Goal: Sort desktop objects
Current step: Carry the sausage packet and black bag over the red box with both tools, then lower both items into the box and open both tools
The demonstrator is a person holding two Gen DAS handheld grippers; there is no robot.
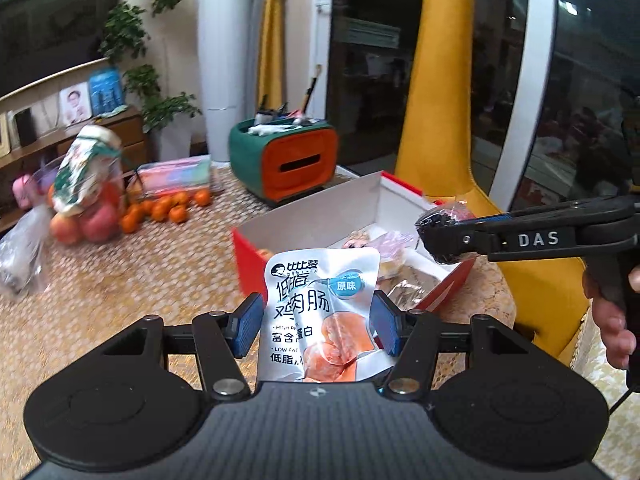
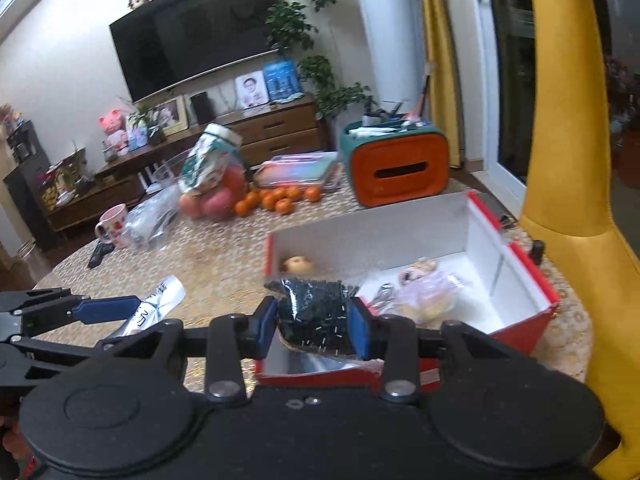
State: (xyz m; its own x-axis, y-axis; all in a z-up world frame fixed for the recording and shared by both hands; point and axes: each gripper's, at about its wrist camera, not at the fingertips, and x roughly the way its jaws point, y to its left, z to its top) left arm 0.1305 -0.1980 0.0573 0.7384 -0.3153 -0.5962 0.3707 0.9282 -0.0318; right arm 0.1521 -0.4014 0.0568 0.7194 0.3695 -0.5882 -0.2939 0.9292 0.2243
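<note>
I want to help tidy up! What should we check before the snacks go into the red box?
1. Left gripper holds the sausage pouch firmly: ok, pads on both edges.
2. Right gripper holds the dark packet: ok.
3. Dark packet is above the red box: ok, it hangs over the near wall.
4. Pouch is above the box: not ok, it sits short of the box.
5. Room left inside the box: ok, bare white floor shows.
6. Grippers will not bump: cannot tell.
</note>
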